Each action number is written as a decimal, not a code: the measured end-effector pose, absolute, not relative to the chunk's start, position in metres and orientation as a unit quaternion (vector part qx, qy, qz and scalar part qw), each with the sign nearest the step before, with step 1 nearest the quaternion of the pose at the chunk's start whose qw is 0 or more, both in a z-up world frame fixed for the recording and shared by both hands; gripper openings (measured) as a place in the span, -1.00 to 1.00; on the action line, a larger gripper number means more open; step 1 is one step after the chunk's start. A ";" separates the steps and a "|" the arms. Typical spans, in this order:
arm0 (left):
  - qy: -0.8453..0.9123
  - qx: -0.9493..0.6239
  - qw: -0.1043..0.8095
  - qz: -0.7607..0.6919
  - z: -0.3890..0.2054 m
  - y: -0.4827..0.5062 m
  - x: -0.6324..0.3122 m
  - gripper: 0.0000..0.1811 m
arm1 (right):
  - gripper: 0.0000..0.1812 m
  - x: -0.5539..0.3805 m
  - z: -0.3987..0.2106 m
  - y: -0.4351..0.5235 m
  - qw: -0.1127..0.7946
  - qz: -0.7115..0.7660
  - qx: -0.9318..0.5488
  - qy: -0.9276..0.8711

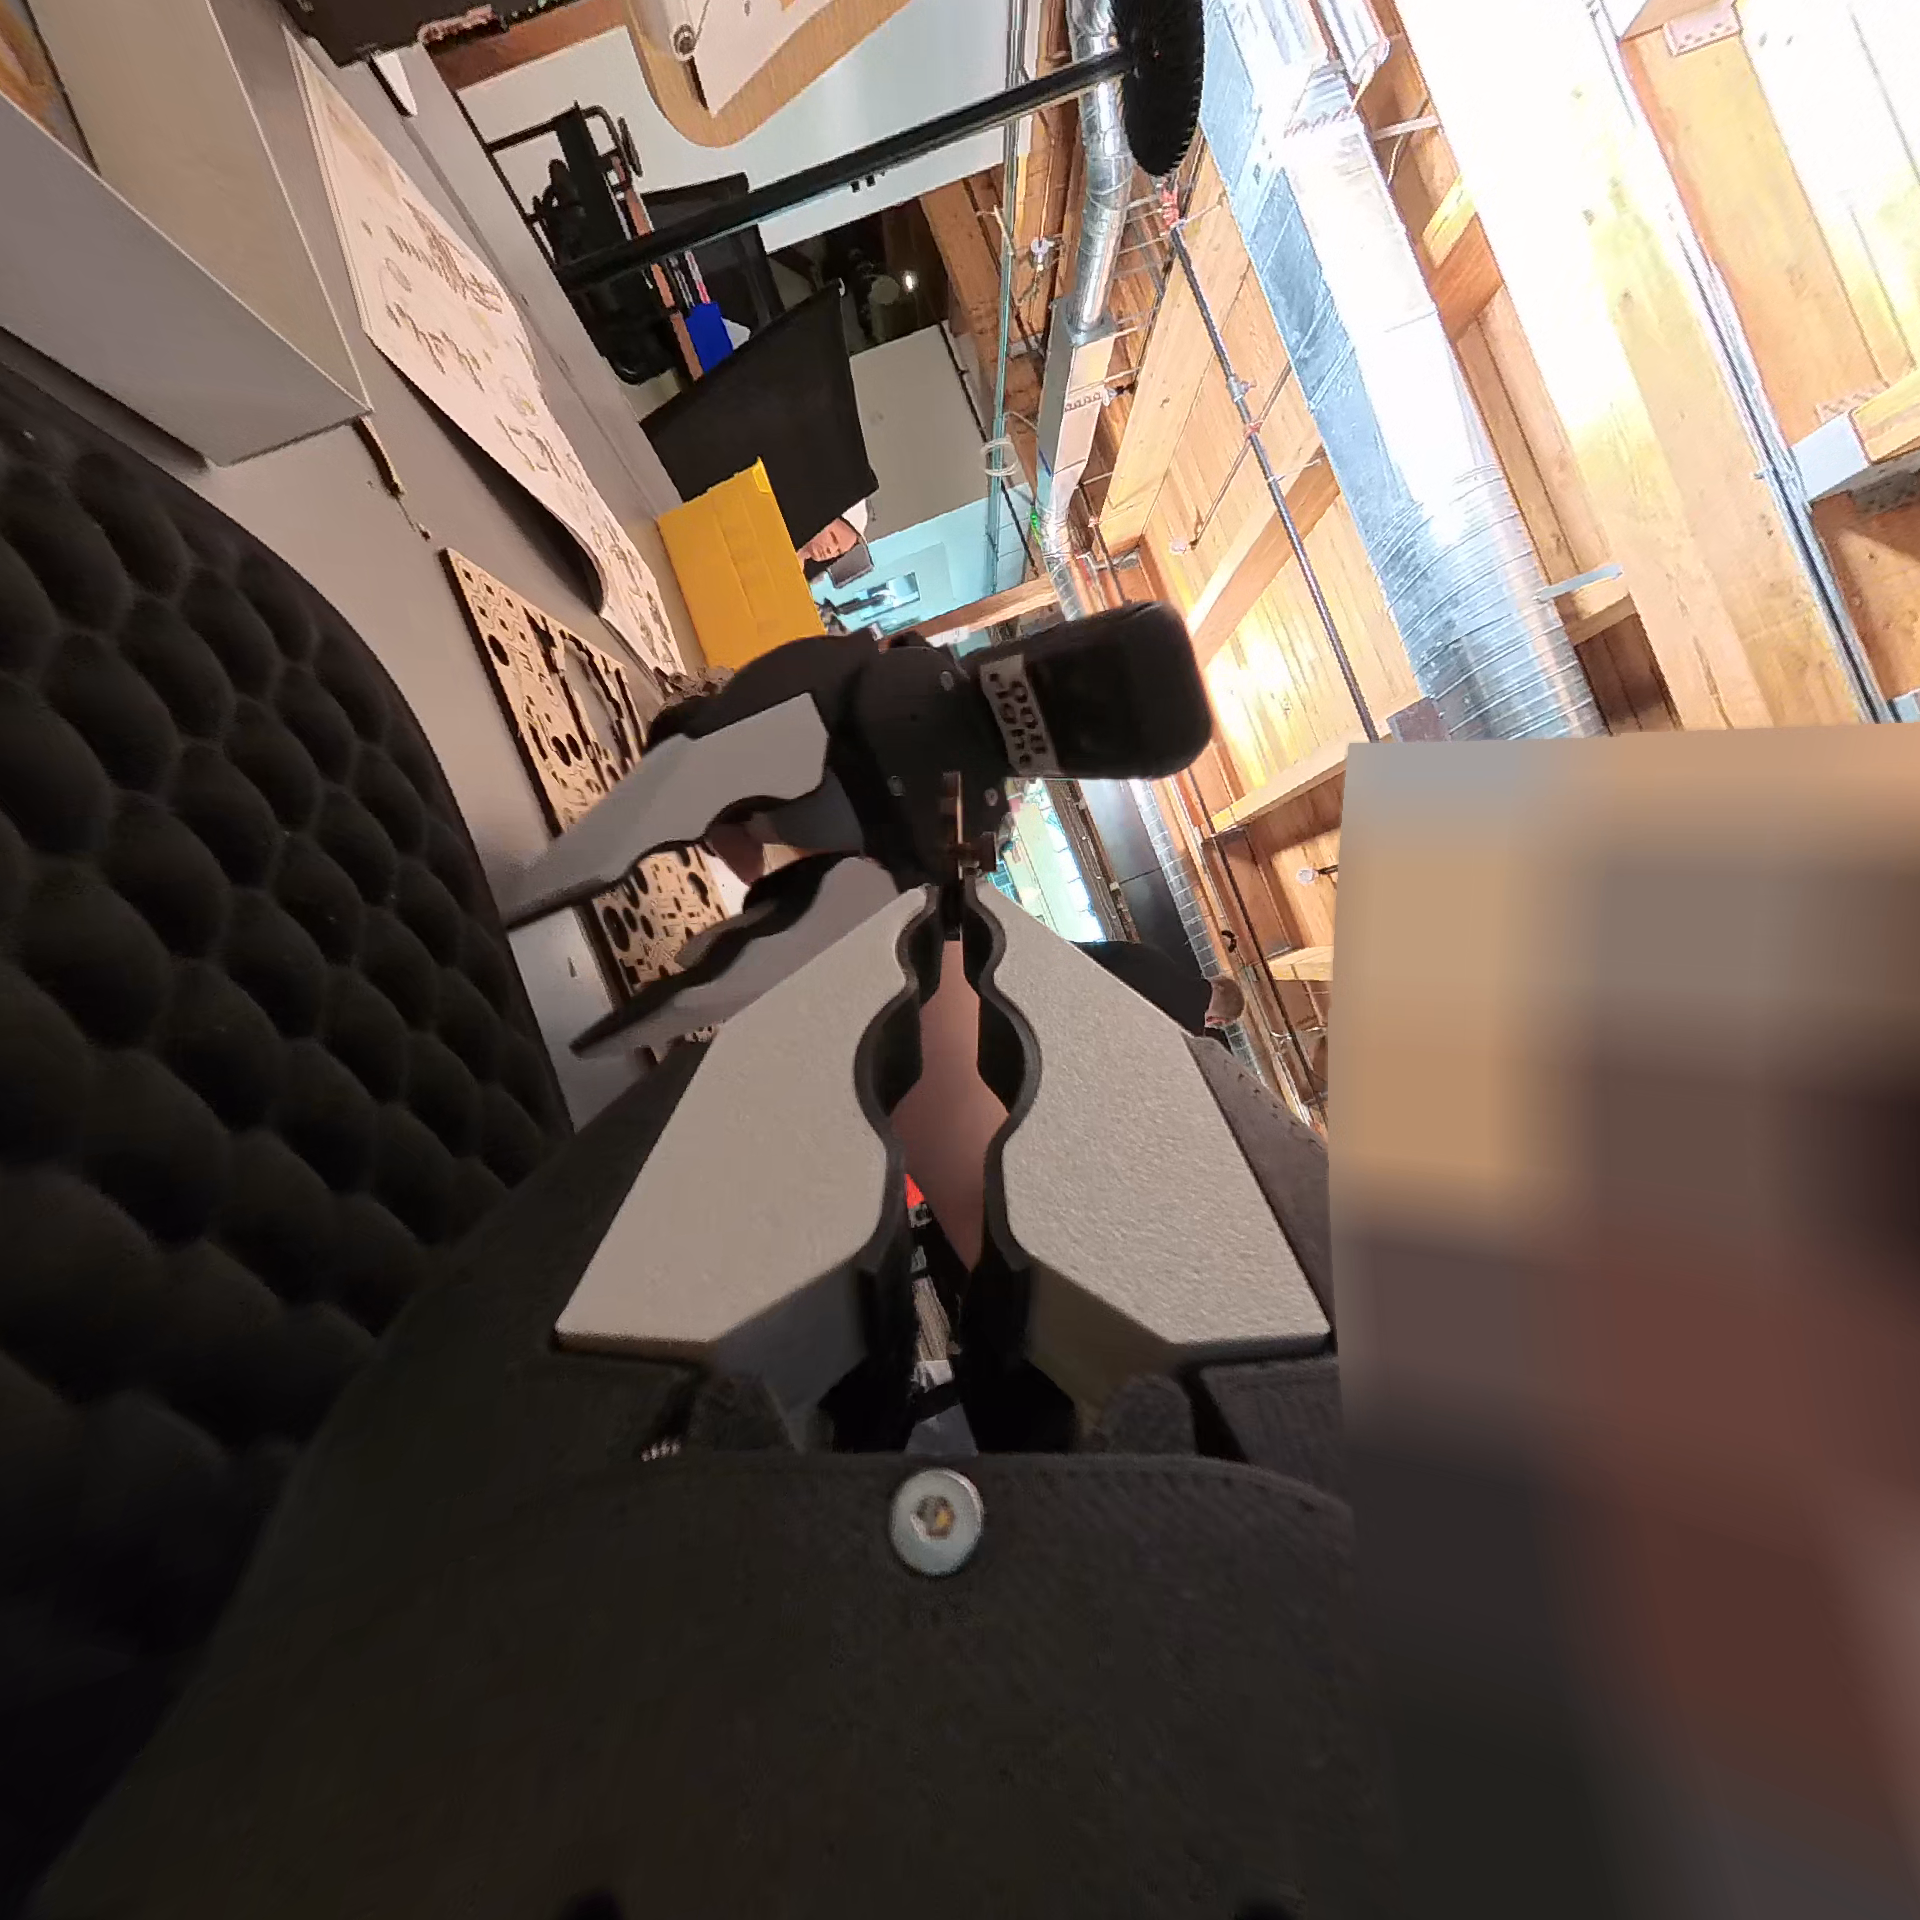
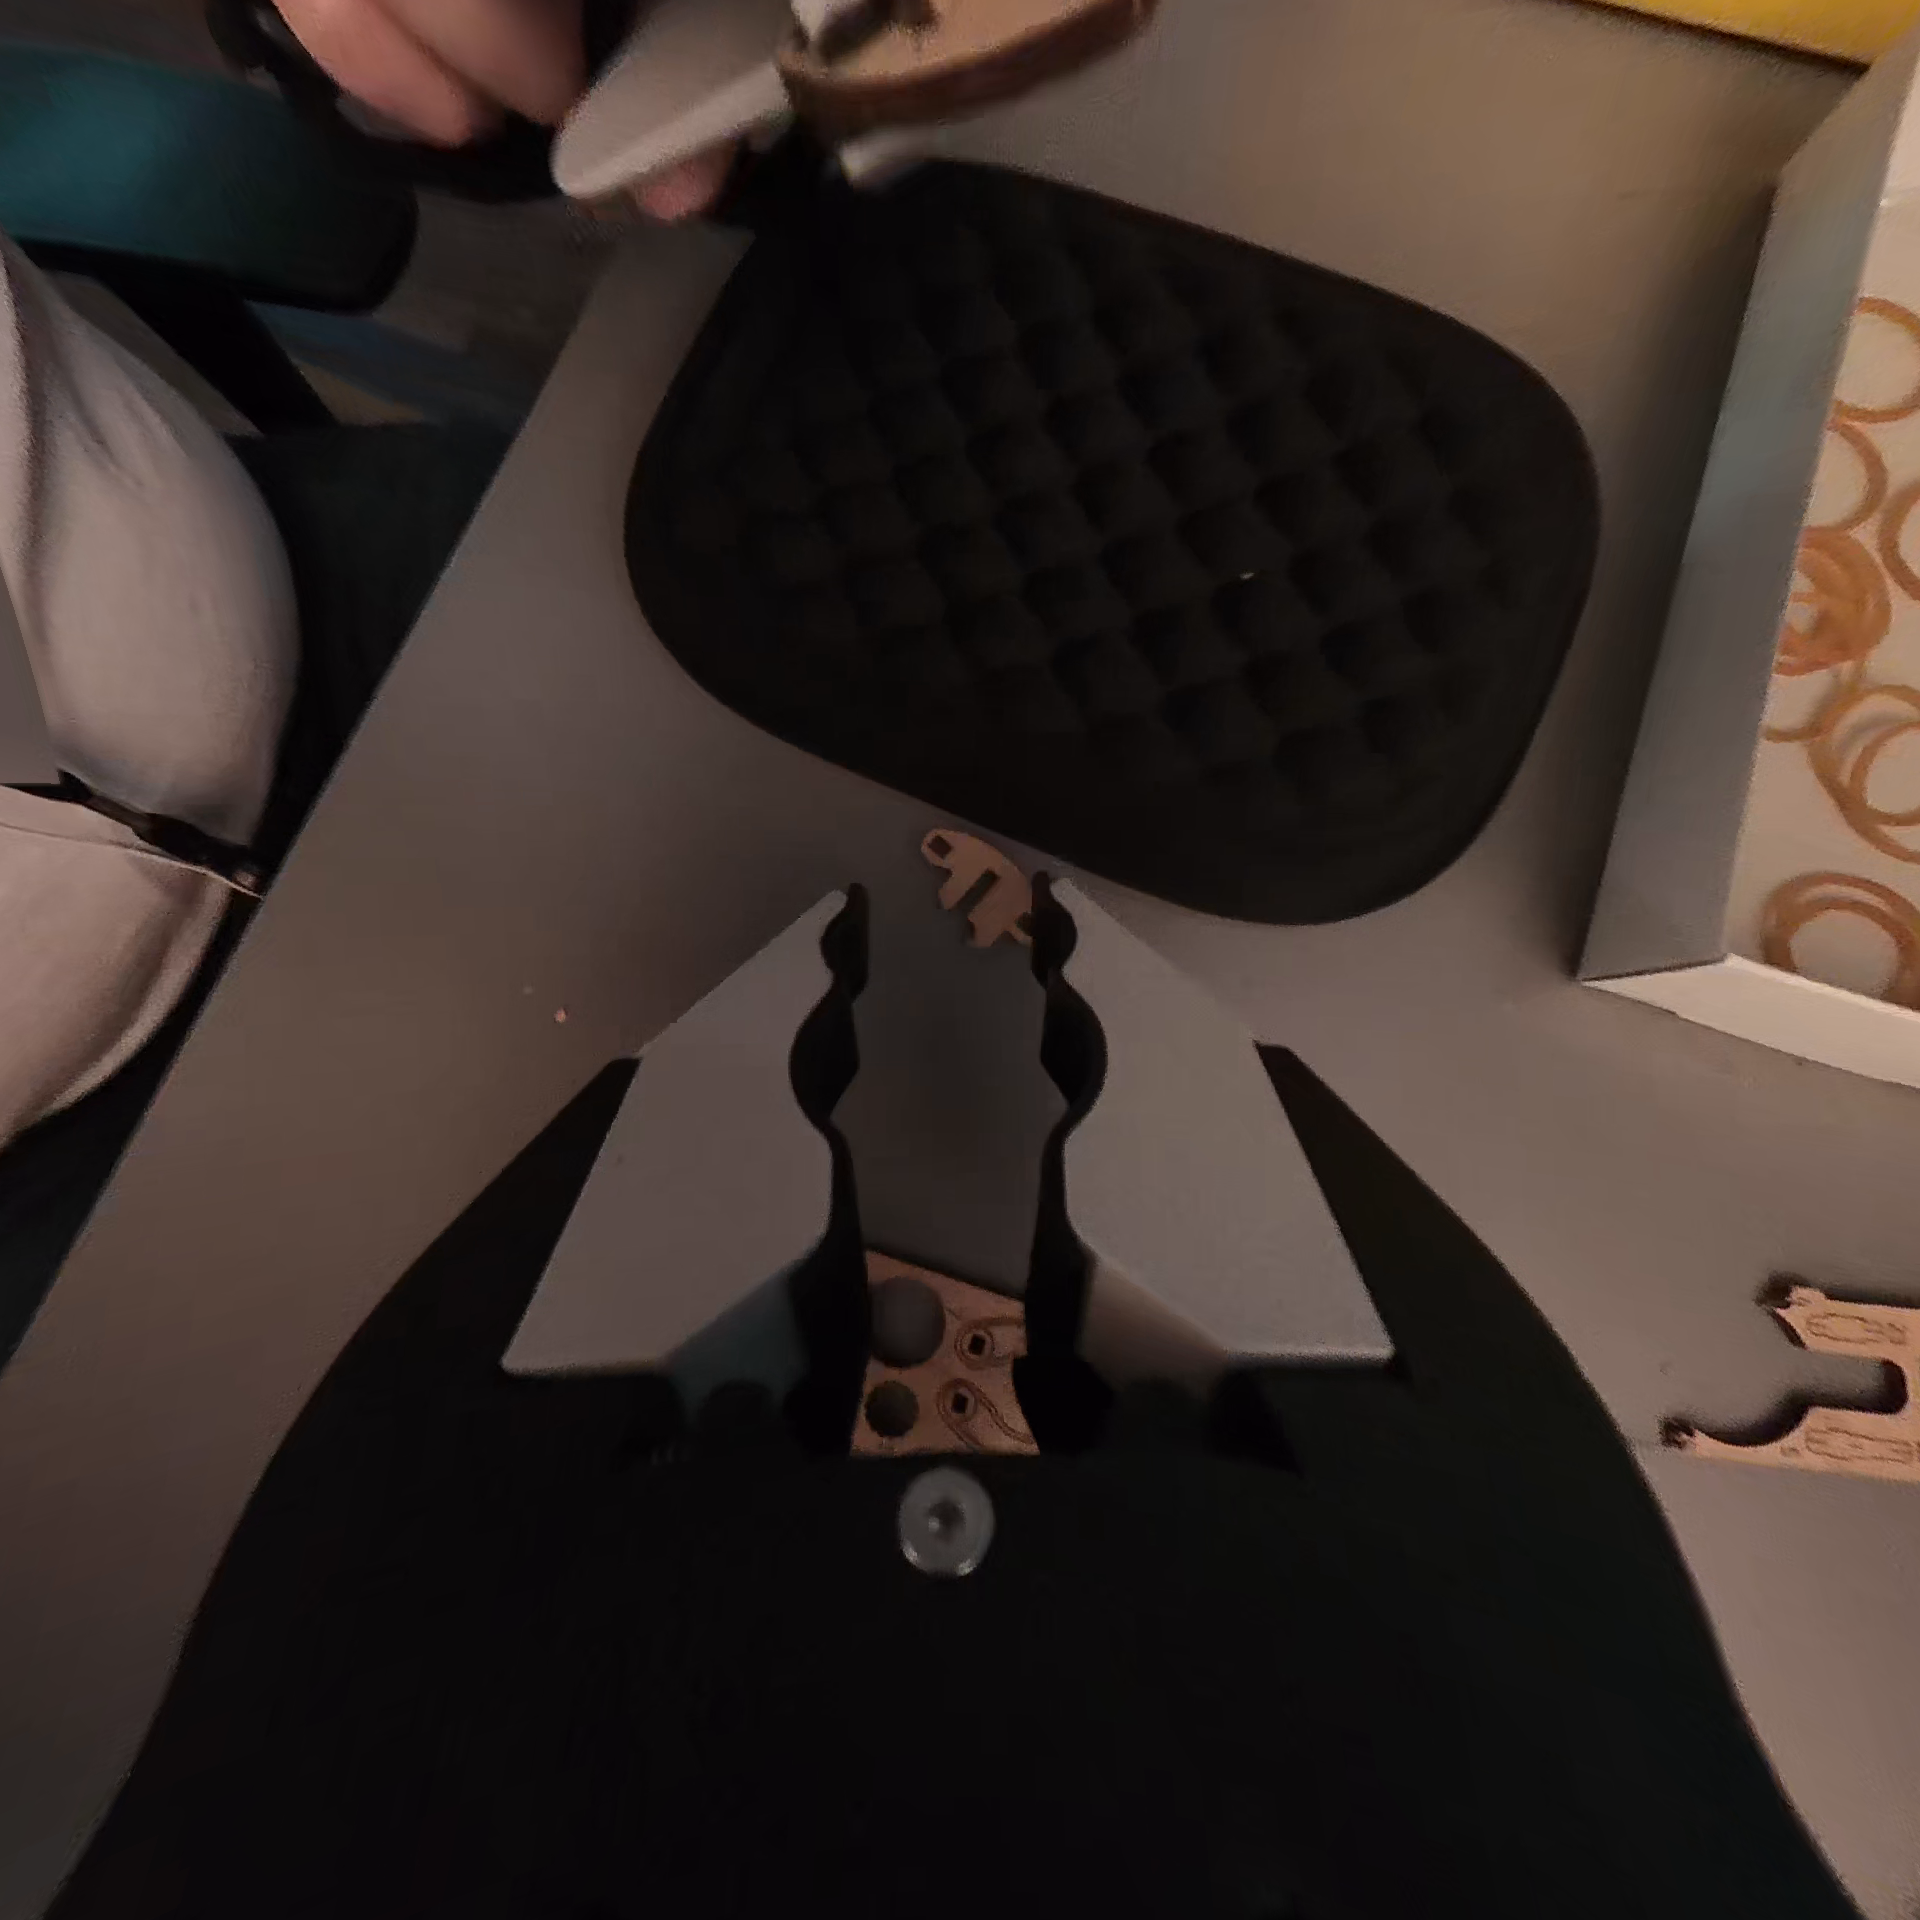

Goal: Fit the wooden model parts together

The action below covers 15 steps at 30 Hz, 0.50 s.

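My left gripper [image 1: 956, 899] is shut on a thin wooden part [image 1: 948, 821], seen edge-on at its tips. In the right wrist view the left gripper [image 2: 800, 114] is at the top edge, held by a hand, with a rounded brown-edged wooden piece [image 2: 966, 62] in it. My right gripper [image 2: 951, 904] is open and empty, low over the grey table [image 2: 499, 831]. A small flat wooden part [image 2: 977, 883] lies on the table just ahead of its tips, next to its right fingertip. The right gripper [image 1: 545, 977] also shows open in the left wrist view.
A black egg-crate foam pad [image 2: 1122, 520] lies just beyond the small part. Punched wooden sheets lie under my right gripper [image 2: 935, 1392] and at the right edge [image 2: 1818, 1392]. A box with a ring pattern [image 2: 1849, 623] stands at the right. A yellow bin [image 1: 738, 561] and a printed sheet [image 1: 447, 291] are farther off.
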<state>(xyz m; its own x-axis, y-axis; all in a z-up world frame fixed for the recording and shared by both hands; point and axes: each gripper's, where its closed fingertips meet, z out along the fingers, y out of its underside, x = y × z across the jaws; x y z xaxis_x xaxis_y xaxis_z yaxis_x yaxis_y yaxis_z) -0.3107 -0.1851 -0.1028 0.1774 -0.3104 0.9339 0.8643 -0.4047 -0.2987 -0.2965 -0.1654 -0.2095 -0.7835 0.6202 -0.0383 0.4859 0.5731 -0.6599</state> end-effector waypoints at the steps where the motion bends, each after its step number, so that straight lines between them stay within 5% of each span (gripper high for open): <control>1: -0.234 -0.590 0.492 -0.595 -0.103 -0.186 -0.310 -0.99 | -0.68 -0.294 -0.212 -0.163 0.100 0.332 -0.312 -0.885; 9: -0.218 -0.607 0.495 -0.583 -0.107 -0.182 -0.306 -0.99 | -0.73 -0.244 -0.210 -0.177 0.025 0.326 -0.367 -0.871; 15: -0.213 -0.615 0.491 -0.579 -0.111 -0.177 -0.300 -0.99 | -0.70 -0.263 -0.210 -0.166 0.104 0.325 -0.367 -0.866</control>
<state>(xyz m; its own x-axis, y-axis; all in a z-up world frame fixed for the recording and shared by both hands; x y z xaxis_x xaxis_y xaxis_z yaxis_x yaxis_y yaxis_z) -0.3003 -0.1771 -0.1110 0.2385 -0.3060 0.9217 0.8303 -0.4279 -0.3570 -0.2626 -0.1657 -0.2097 -0.7094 0.7024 -0.0584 0.5673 0.5199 -0.6386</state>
